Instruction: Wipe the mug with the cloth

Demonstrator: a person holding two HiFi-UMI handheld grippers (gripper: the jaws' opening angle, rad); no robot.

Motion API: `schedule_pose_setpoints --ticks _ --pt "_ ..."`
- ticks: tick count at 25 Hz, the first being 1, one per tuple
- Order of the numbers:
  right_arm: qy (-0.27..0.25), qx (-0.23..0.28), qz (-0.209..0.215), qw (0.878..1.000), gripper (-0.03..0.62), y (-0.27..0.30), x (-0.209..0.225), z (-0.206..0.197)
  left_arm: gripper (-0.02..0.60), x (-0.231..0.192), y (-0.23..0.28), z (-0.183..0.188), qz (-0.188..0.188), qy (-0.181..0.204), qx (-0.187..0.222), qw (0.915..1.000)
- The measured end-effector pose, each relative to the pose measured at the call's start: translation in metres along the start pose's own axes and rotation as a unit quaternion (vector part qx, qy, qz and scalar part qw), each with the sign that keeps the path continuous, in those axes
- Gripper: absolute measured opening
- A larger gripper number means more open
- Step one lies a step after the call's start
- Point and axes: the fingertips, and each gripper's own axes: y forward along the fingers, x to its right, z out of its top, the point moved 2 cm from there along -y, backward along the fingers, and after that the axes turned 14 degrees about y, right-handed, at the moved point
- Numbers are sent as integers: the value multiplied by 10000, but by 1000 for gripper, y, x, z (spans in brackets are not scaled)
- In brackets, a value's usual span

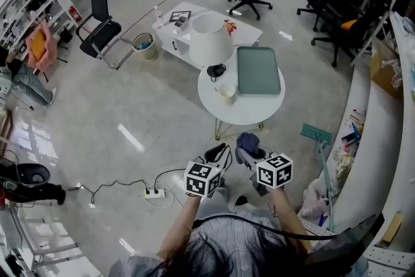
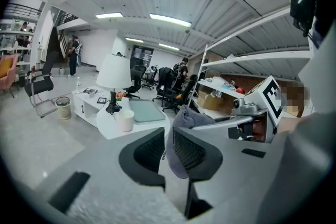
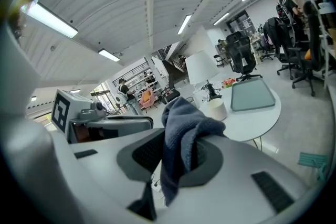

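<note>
The mug stood near the round table's near edge, with open floor between it and the person. Both grippers pointed tableward, side by side. The right gripper clamped the cloth; the left gripper was empty, its jaws slightly apart.

The cloth is soft terry fabric, the mug smooth and glossy, the floor polished.

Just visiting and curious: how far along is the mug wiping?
Done: the cloth is pinched in the right claw. In hand: both claws hover short of the round table, the left claw empty. Left: the mug stands on that table, apart from both, so reaching and wiping it remain.
</note>
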Motion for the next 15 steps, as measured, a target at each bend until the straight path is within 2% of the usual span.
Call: schedule_pose_setpoints --ticks 6,15 --pt "-99 -132 133 9998 78 -19 -5 -21 58 25 -13 -11 170 -110 8 9998" --pt "-123 -147 191 9996 78 -40 -10 -46 58 54 -30 -20 263 18 -30 9996"
